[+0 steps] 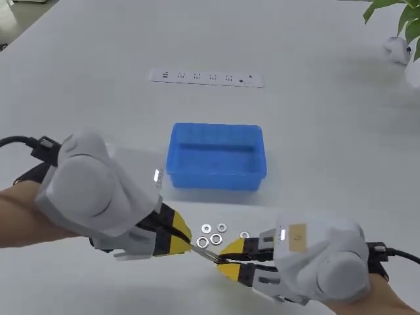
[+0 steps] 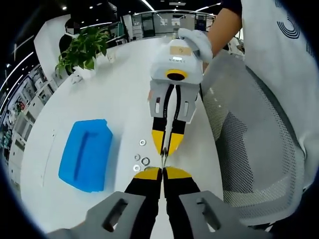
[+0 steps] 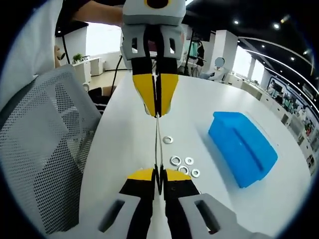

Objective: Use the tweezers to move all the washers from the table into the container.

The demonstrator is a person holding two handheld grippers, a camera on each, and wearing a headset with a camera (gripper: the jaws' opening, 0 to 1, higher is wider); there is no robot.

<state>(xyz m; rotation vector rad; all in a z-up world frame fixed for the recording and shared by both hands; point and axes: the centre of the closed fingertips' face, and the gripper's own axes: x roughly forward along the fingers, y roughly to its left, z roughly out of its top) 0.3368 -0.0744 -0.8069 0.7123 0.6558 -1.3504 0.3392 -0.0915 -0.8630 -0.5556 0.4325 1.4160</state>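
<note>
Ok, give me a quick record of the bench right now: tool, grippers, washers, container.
tool: tweezers, held between the two grippers
left gripper: shut on the tweezers
right gripper: shut on the tweezers
washers: five loose on the table, on the person's side of the container
container: blue, looks empty
also there: power strip, plant

Open-plan office: mesh chair (image 3: 45, 129), white table (image 2: 119, 84), potted plant (image 2: 83, 47)

path: bare table (image 1: 328, 118) flanks container (image 1: 216, 178) | obstacles: washers (image 1: 215, 239) near its front; power strip (image 1: 205, 77) behind
</note>
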